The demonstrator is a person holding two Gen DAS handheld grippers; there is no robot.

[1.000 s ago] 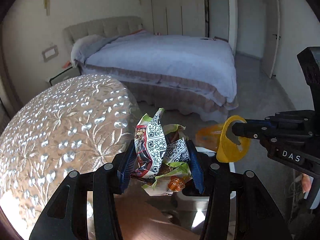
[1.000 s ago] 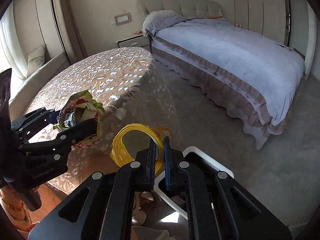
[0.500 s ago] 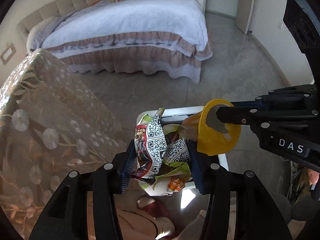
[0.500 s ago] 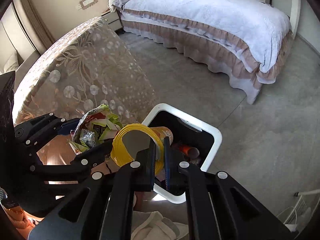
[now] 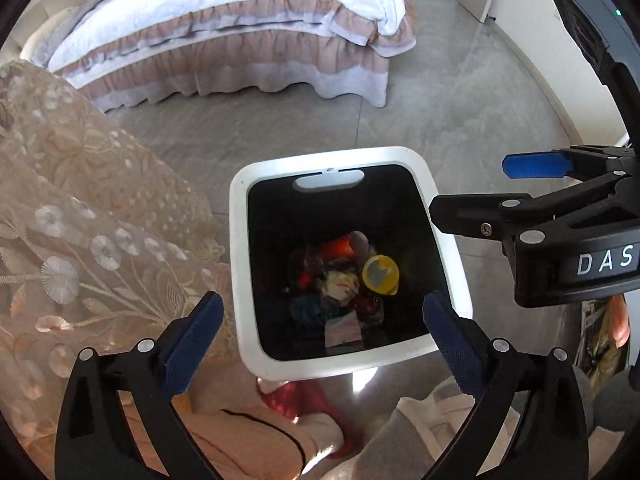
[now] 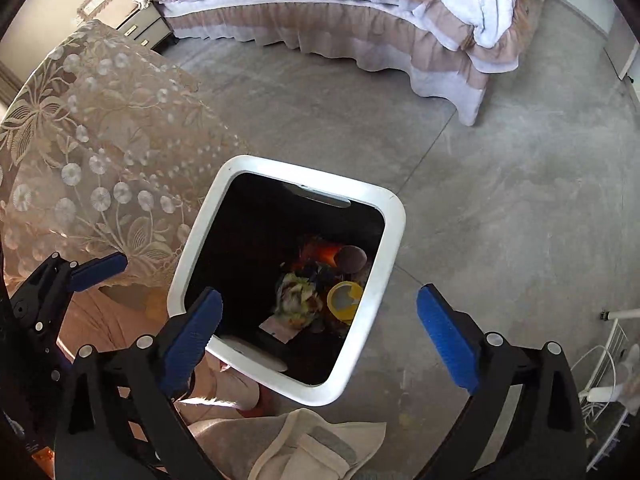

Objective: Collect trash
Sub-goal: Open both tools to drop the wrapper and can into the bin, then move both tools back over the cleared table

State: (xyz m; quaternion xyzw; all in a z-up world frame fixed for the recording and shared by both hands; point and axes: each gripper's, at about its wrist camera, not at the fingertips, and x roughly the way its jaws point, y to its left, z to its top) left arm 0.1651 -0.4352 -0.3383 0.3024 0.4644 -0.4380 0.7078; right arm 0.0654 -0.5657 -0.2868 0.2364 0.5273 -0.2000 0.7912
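Observation:
A white-rimmed trash bin [image 5: 240, 264] with a black inside stands on the floor below both grippers; it also shows in the right wrist view [image 6: 384, 280]. Inside lie a yellow cup [image 5: 380, 275] [image 6: 345, 301], a crumpled snack wrapper [image 5: 339, 285] [image 6: 297, 296] and other trash. My left gripper [image 5: 322, 336] is open and empty above the bin's near edge. My right gripper [image 6: 318, 330] is open and empty above the bin, and shows at the right of the left wrist view [image 5: 492, 184]. The left gripper's fingers [image 6: 98, 270] show at the left of the right wrist view.
A table with a lace floral cloth [image 5: 80, 240] [image 6: 100, 152] stands left of the bin. A bed with a white cover [image 5: 240, 20] [image 6: 360, 8] is across the grey floor. The person's legs and a red slipper [image 5: 296, 396] are just under the grippers.
Both grippers opened over the bin. The snack wrapper left the left gripper and the yellow cup left the right gripper; both now lie inside the bin. The views tilted further down.

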